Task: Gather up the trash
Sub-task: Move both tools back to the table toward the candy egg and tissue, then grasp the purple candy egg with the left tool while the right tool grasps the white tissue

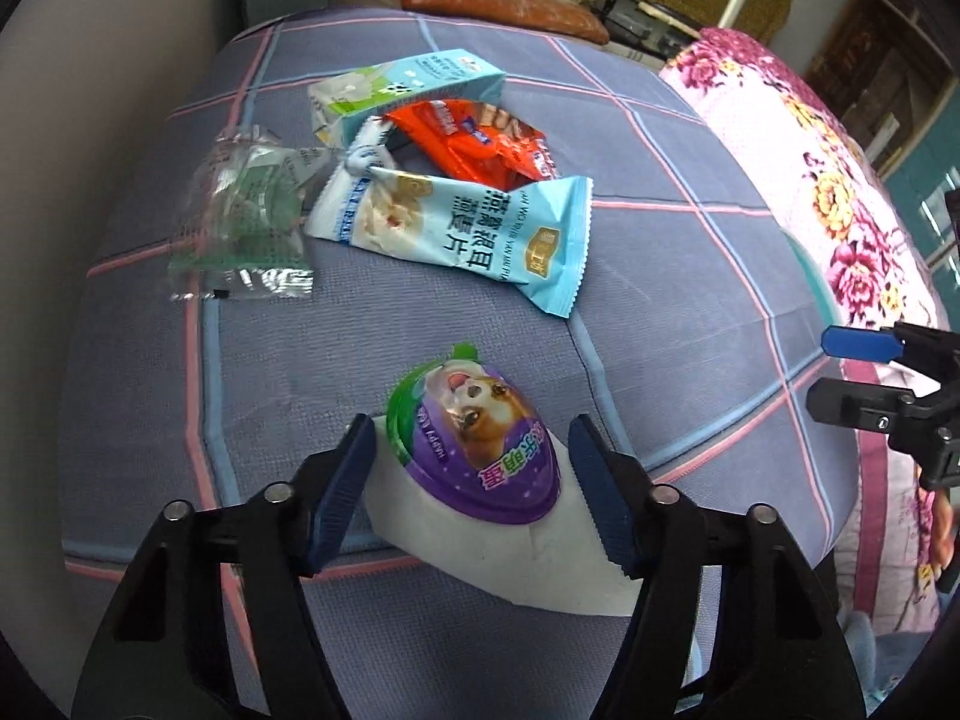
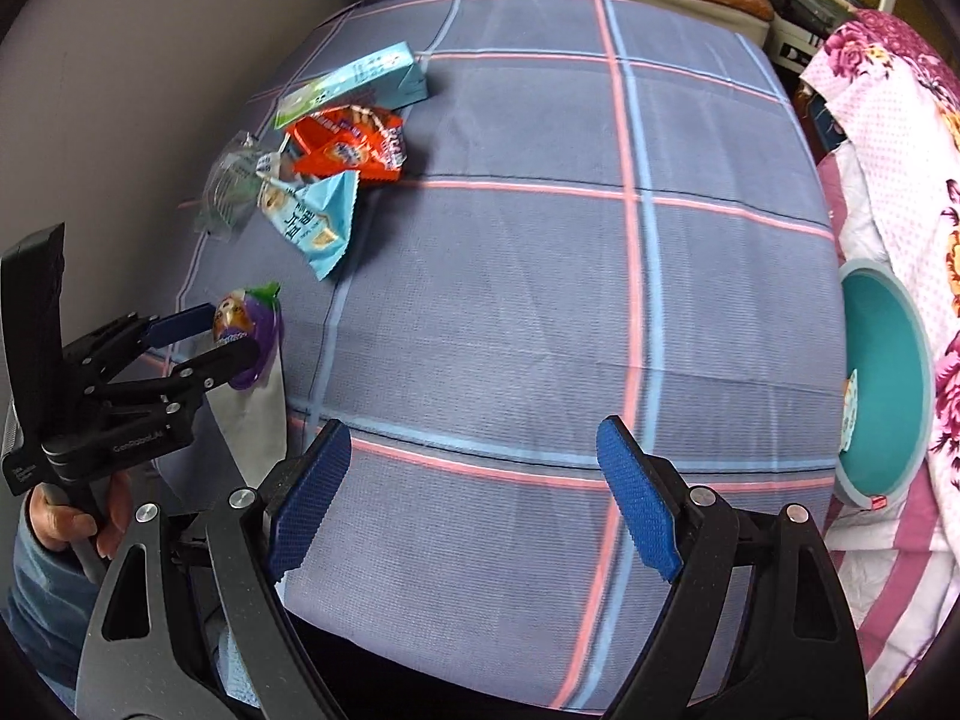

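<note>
Lid (image 1: 480, 438) reads "HAPPY EGG" | left gripper (image 1: 474, 492) spread around it | right gripper (image 2: 474, 498) spread

"HAPPY EGG" (partly legible), purple egg wrapper (image 1: 480, 450)

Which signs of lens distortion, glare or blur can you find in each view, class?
Left wrist view: the plaid sheet bulges dome-like, black corners vignette, and the clear wrapper glints. Right wrist view: the sheet's straight stripes bow outward, the teal bin stretches at the edge, and the floral quilt looks washed out.

Plaid bedsheet (image 2: 540, 312), wrappers (image 1: 456, 228), carton (image 1: 408, 87), bowl (image 2: 888, 384)
</note>
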